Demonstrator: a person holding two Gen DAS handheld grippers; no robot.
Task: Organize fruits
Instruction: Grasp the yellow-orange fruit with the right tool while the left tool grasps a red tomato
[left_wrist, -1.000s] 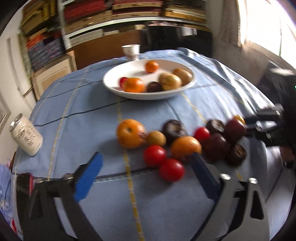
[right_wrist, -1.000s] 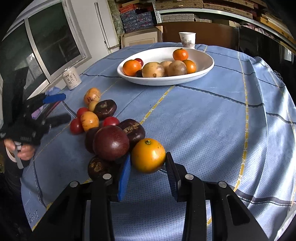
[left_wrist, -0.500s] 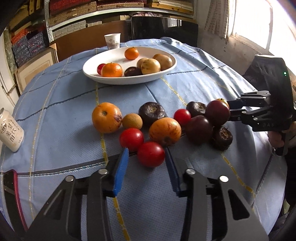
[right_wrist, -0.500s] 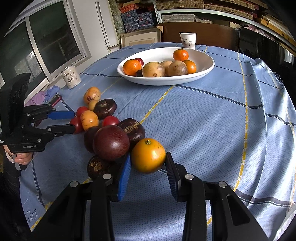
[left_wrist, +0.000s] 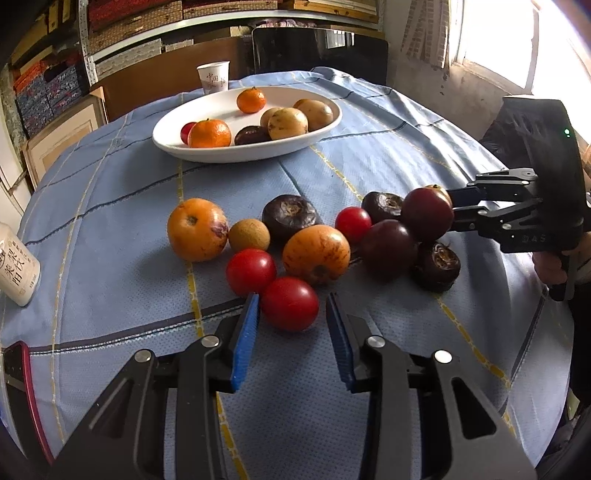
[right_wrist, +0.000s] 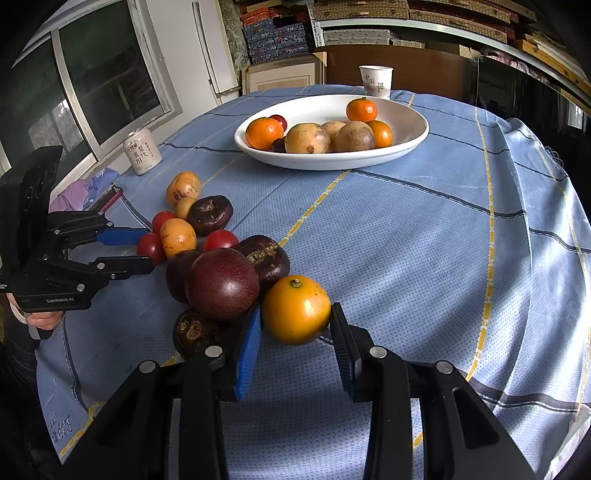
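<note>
Several loose fruits lie in a cluster on the blue tablecloth (left_wrist: 110, 206). My left gripper (left_wrist: 291, 312) is open, its blue pads on either side of the nearest red tomato (left_wrist: 290, 303) without clearly touching it. My right gripper (right_wrist: 295, 321) is shut on an orange (right_wrist: 295, 309) at the cluster's near edge; a dark purple passion fruit (right_wrist: 221, 282) sits just left of it. The white oval plate (left_wrist: 177, 146) at the back holds several oranges, yellow-brown fruits and a dark one; it also shows in the right wrist view (right_wrist: 413, 142).
A drink can (left_wrist: 16, 264) stands at the left edge, also in the right wrist view (right_wrist: 142, 155). A paper cup (left_wrist: 213, 76) stands behind the plate. A red-edged phone (left_wrist: 18, 402) lies near left. Shelves and a window surround the table.
My left gripper moved forward to the nearest red tomato and its jaws narrowed around it. The right gripper and its orange have not moved.
</note>
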